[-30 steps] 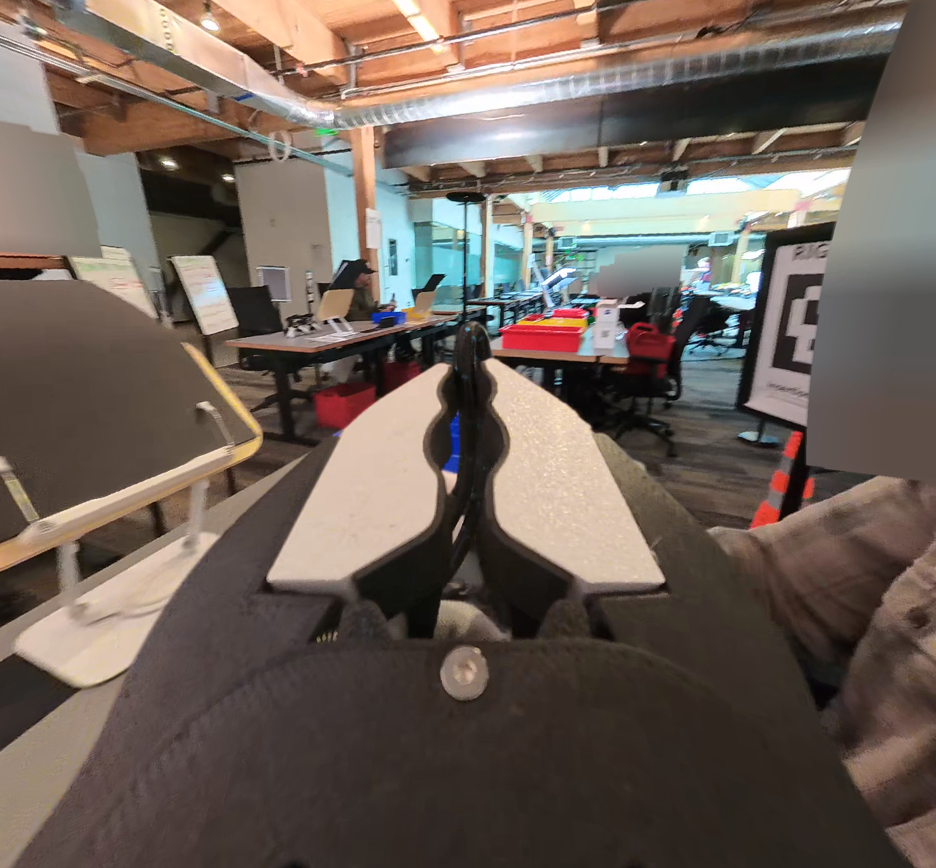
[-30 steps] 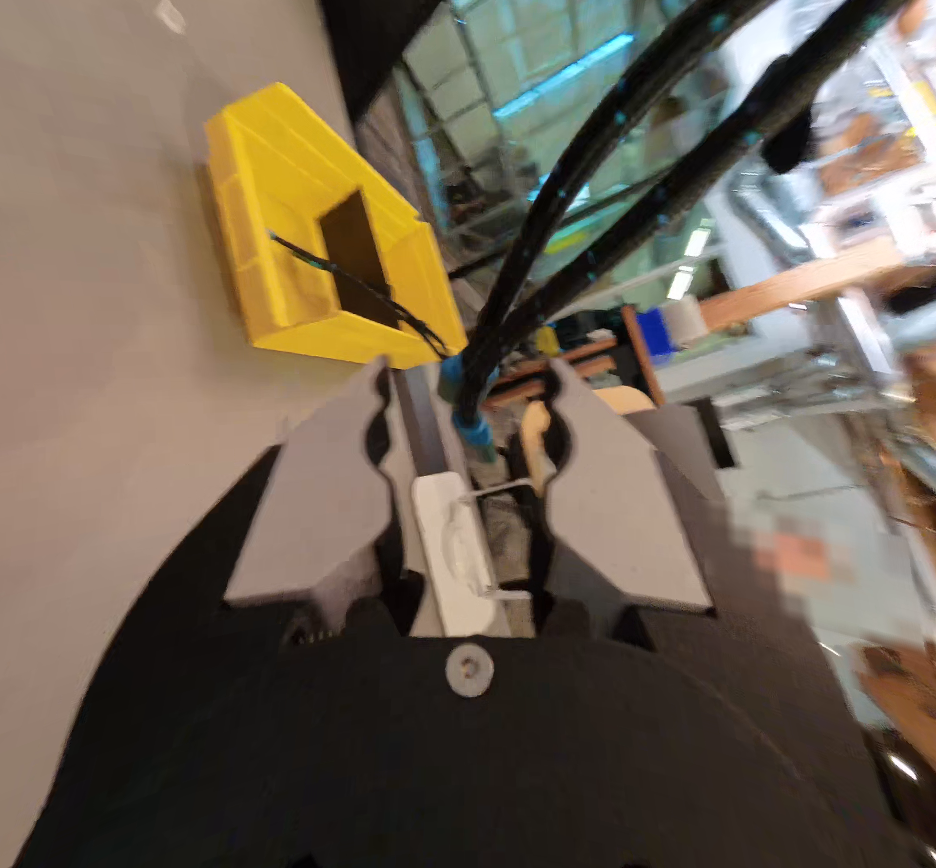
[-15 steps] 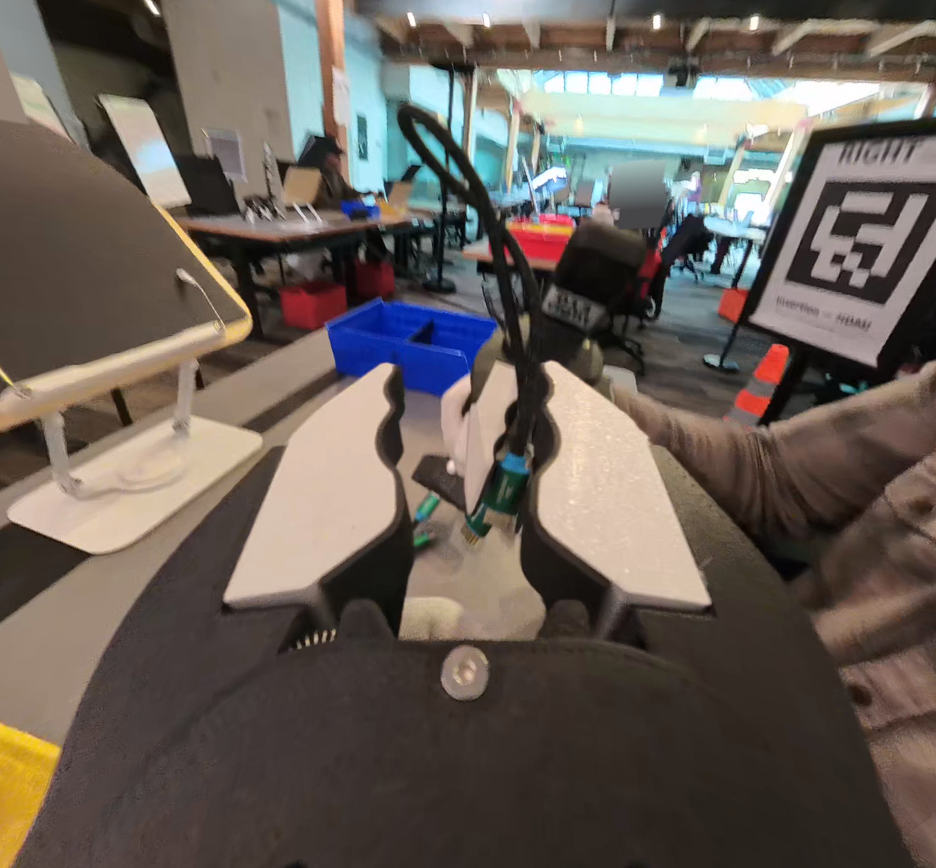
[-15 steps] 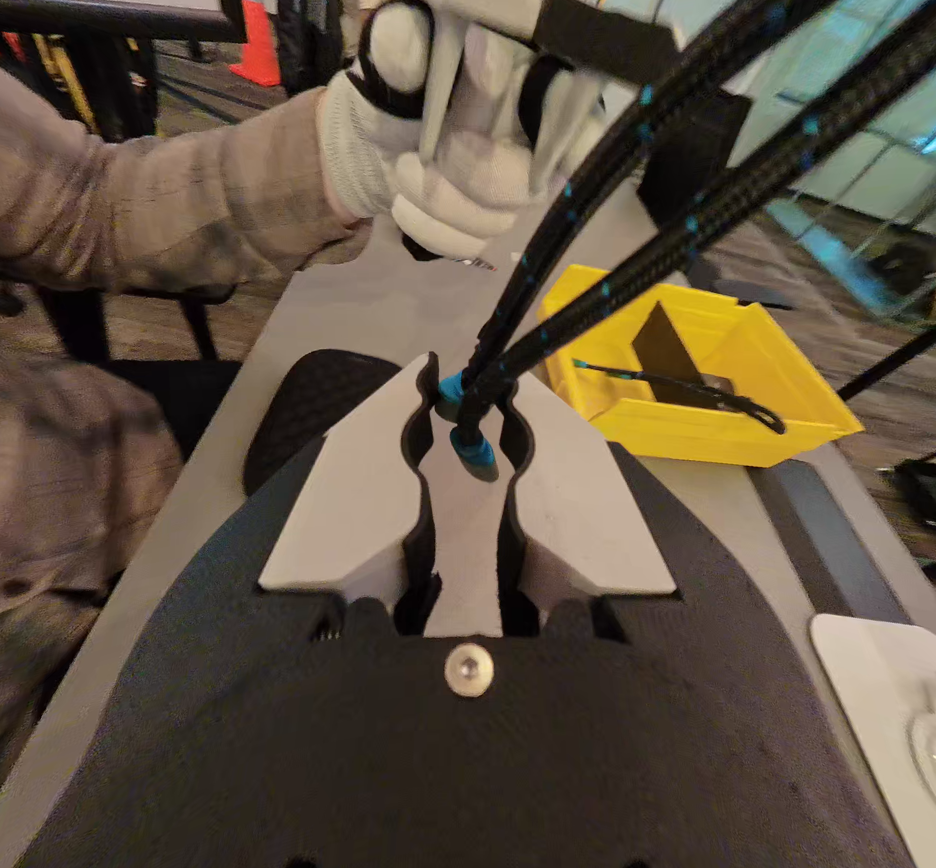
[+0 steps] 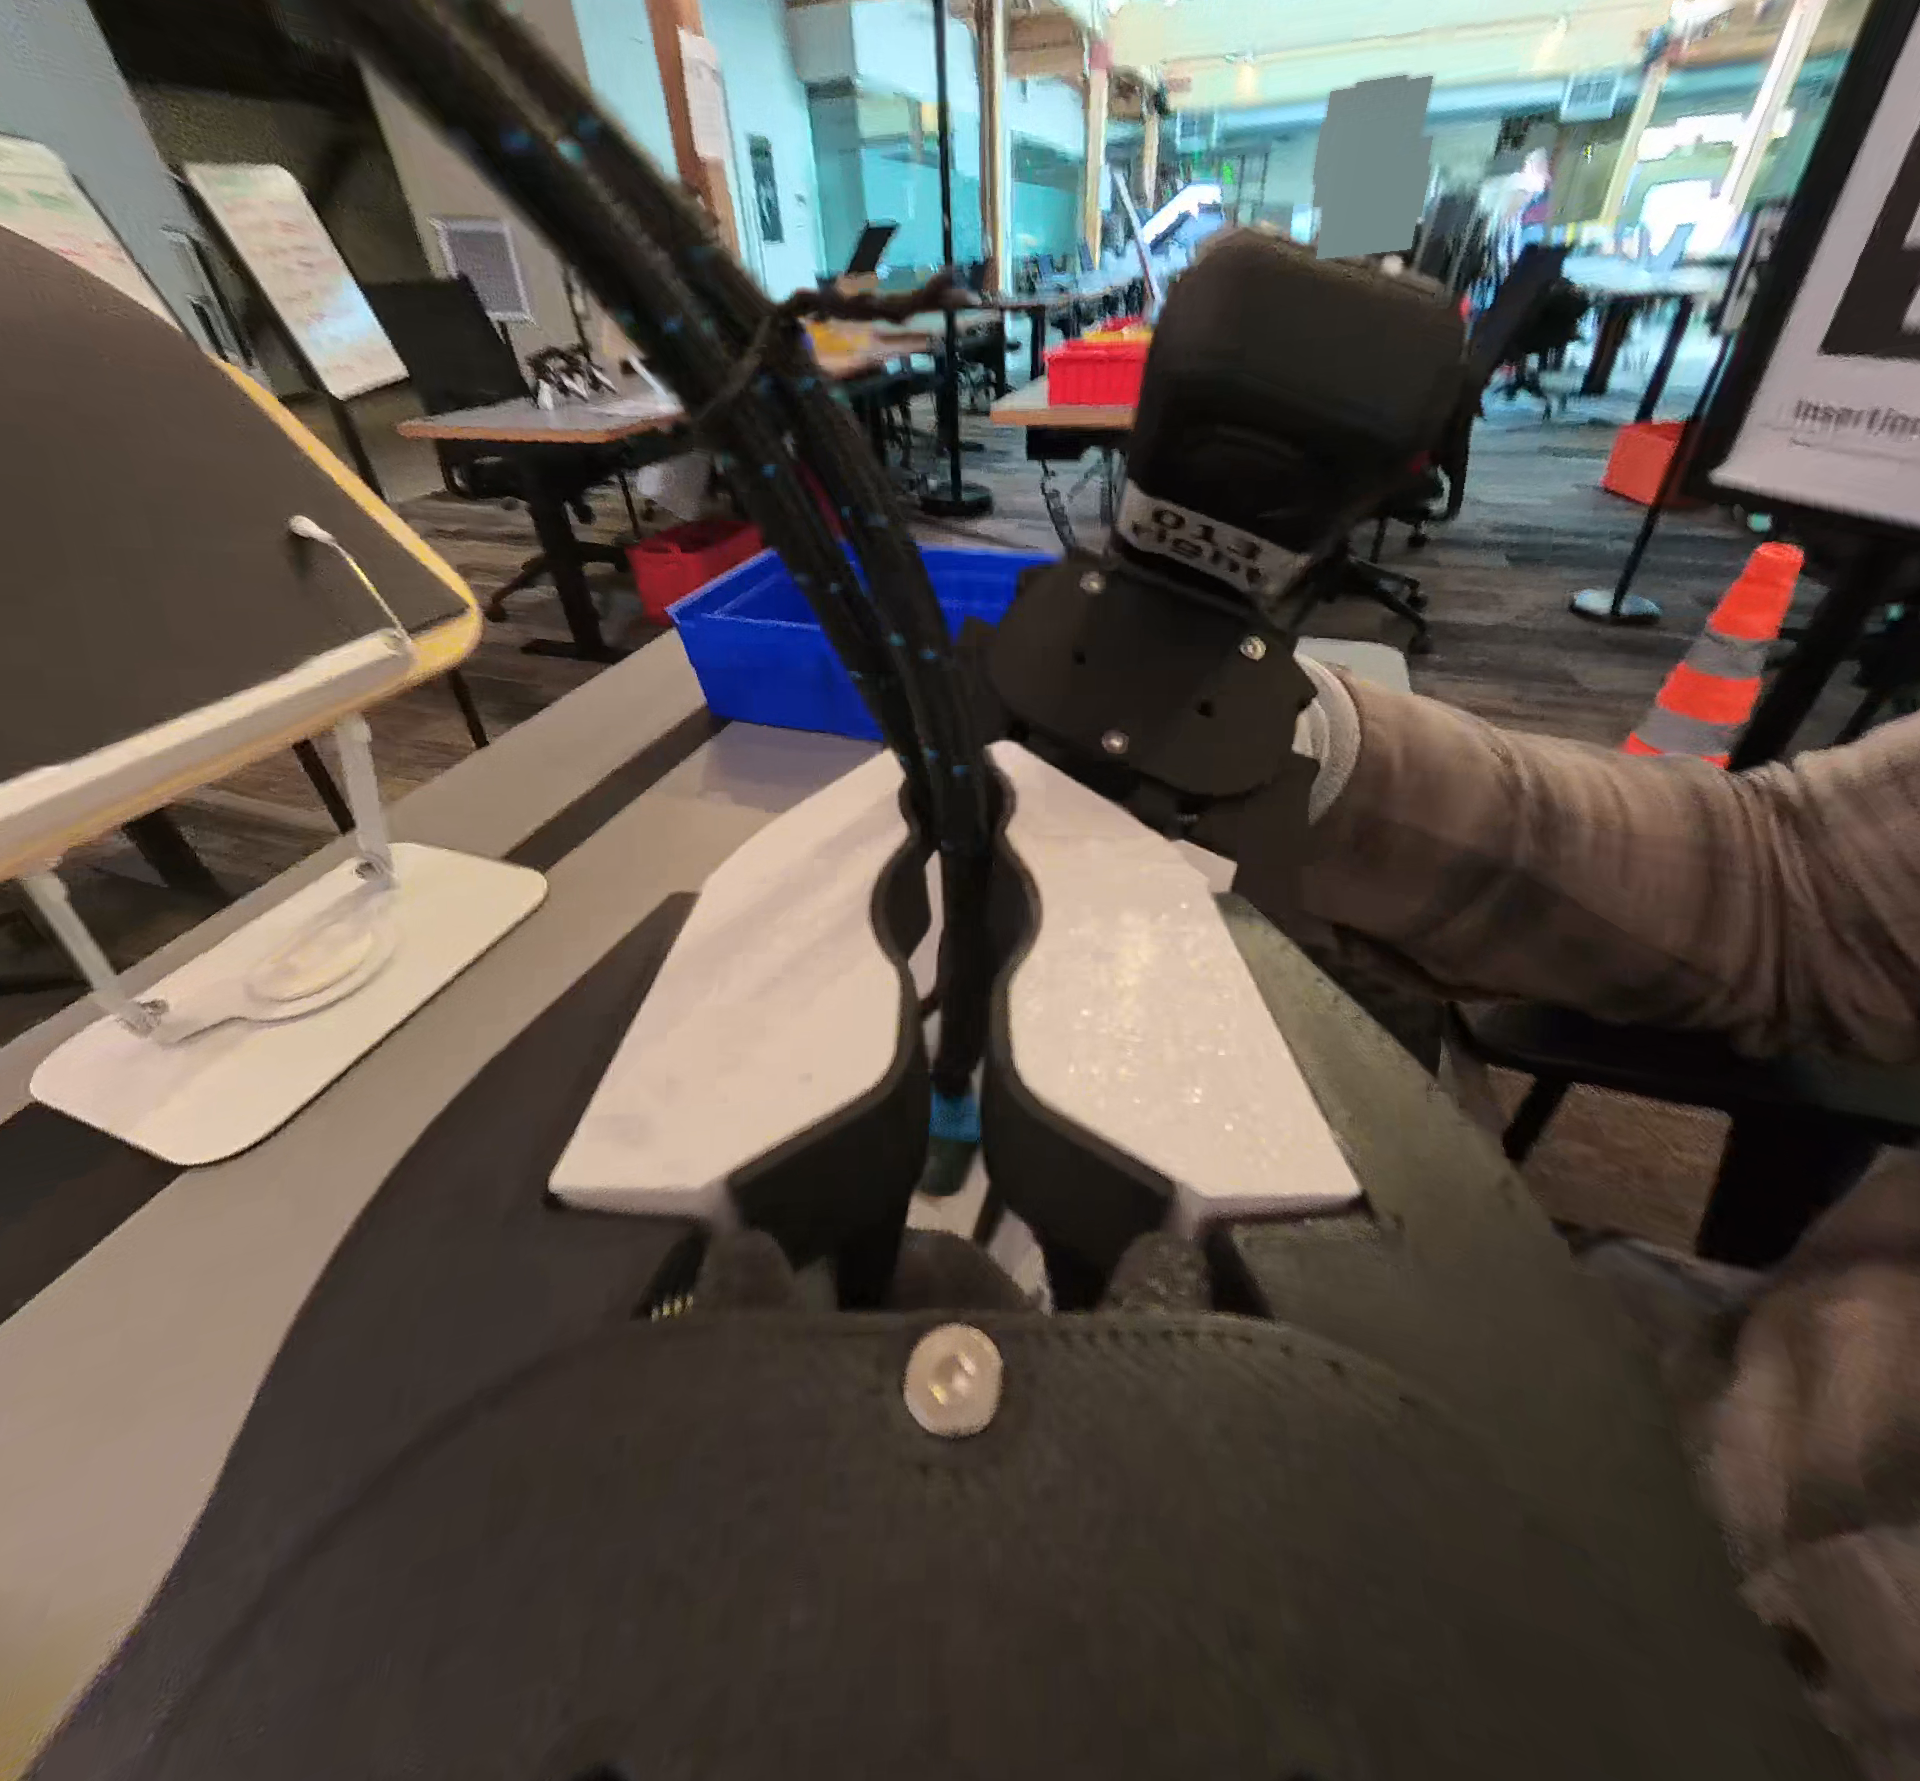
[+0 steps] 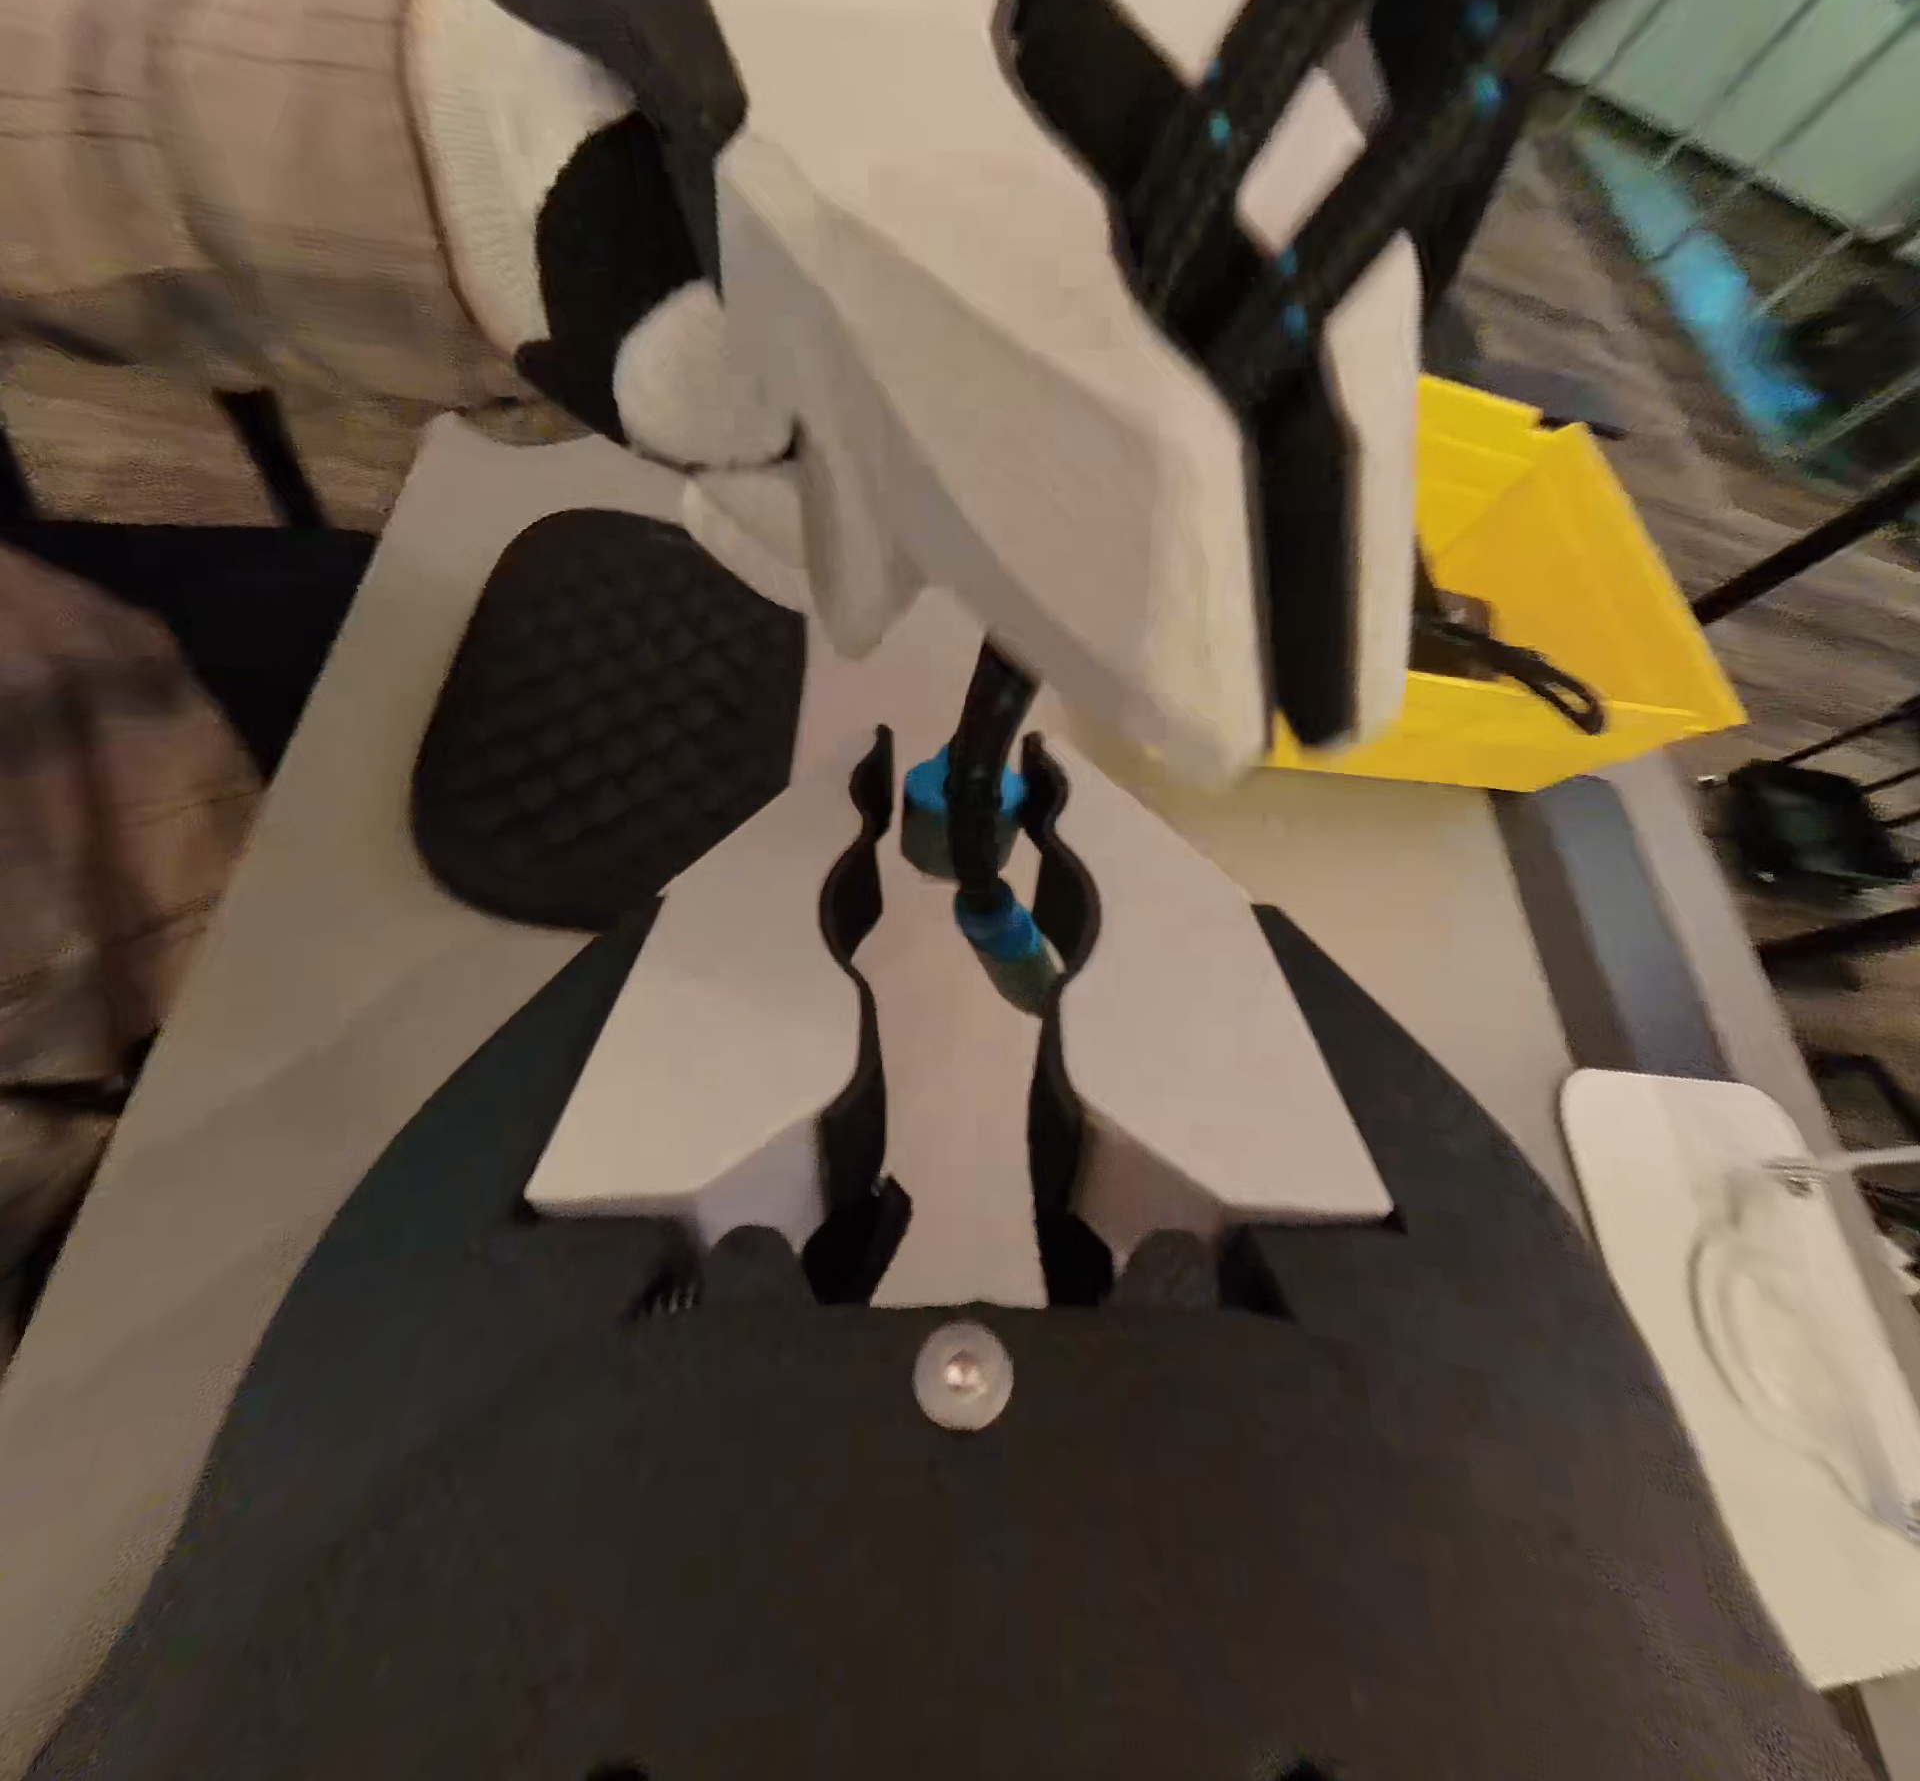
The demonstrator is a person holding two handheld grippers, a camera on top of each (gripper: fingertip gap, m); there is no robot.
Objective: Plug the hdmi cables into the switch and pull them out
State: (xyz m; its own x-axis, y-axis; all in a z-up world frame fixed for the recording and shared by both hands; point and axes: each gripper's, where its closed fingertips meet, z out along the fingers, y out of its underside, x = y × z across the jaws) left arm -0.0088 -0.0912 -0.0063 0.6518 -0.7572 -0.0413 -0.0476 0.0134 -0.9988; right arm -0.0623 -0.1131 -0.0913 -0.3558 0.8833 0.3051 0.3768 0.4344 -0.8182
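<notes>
Behind my left gripper (image 5: 956, 796) stretches an open workshop, with a blue bin (image 5: 790, 651) at the far edge of the grey table (image 5: 343, 1139) and a tablet stand (image 5: 281, 993) to the left. Its jaws are pinched on the braided black HDMI cables (image 5: 831, 536), a blue-collared plug (image 5: 951, 1123) sitting low between them. My right gripper's body (image 5: 1195, 671) shows just beyond.

From the right wrist, the same table (image 6: 260, 1056) carries a yellow bin (image 6: 1538, 609) and a black textured pad (image 6: 603, 713). My right gripper (image 6: 961, 765) is partly spread around two blue-ended plugs (image 6: 1003, 942); I cannot tell whether it grips them. My left gripper (image 6: 1091, 443) hangs above, clamped on the cables (image 6: 1247, 204).
</notes>
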